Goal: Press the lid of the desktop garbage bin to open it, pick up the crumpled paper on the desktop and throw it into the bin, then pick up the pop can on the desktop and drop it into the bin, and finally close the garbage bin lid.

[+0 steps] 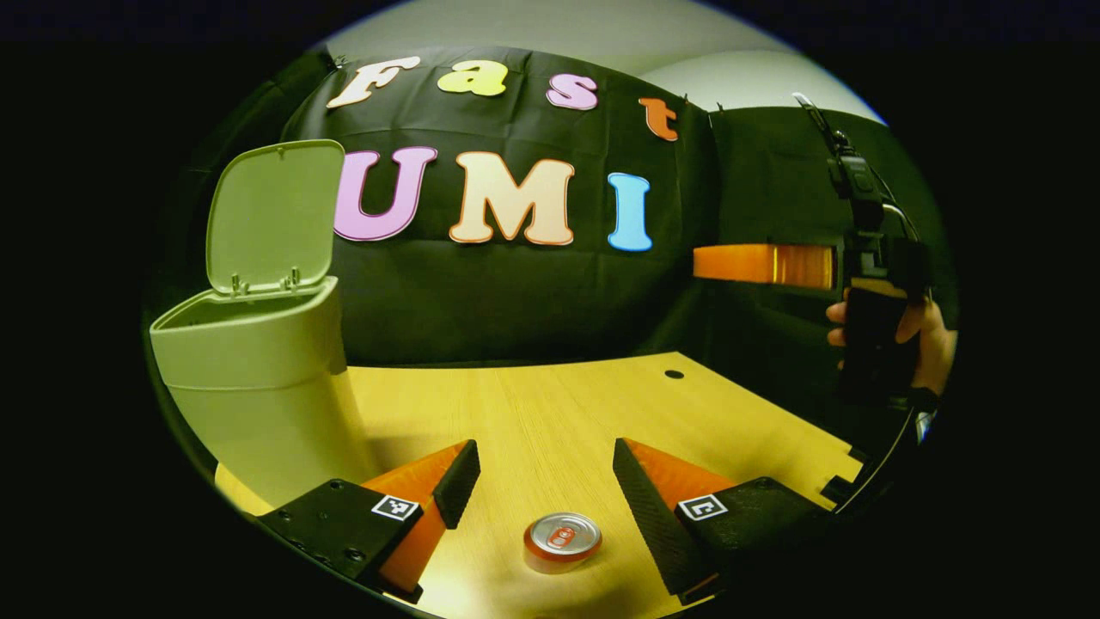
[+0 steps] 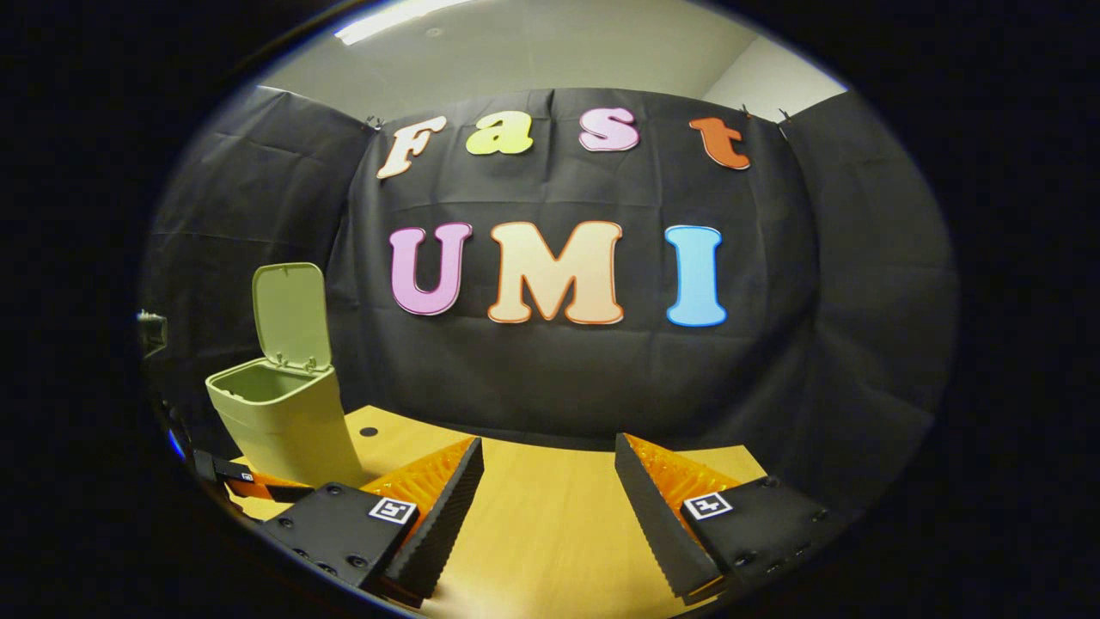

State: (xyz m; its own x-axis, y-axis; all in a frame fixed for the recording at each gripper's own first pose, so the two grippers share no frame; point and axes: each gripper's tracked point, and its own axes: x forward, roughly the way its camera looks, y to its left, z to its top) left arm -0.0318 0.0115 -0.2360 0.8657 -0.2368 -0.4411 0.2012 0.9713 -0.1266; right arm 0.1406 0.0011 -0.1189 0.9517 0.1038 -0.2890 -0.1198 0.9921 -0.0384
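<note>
on wood-grain desk (image 1: 550, 404): round metal-top pop can (image 1: 562, 540), upright.

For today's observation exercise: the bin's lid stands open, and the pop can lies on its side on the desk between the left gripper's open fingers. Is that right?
Not quite. In the left gripper view the pop can stands upright, top facing up. The bin's lid is open, and the left gripper is open around the can.

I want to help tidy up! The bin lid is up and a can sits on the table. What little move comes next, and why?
Probably lower the left gripper around the pop can and close on it. The can stands upright on the table just below the open fingers, the bin lid is up, and no crumpled paper is visible on the desktop.
</note>
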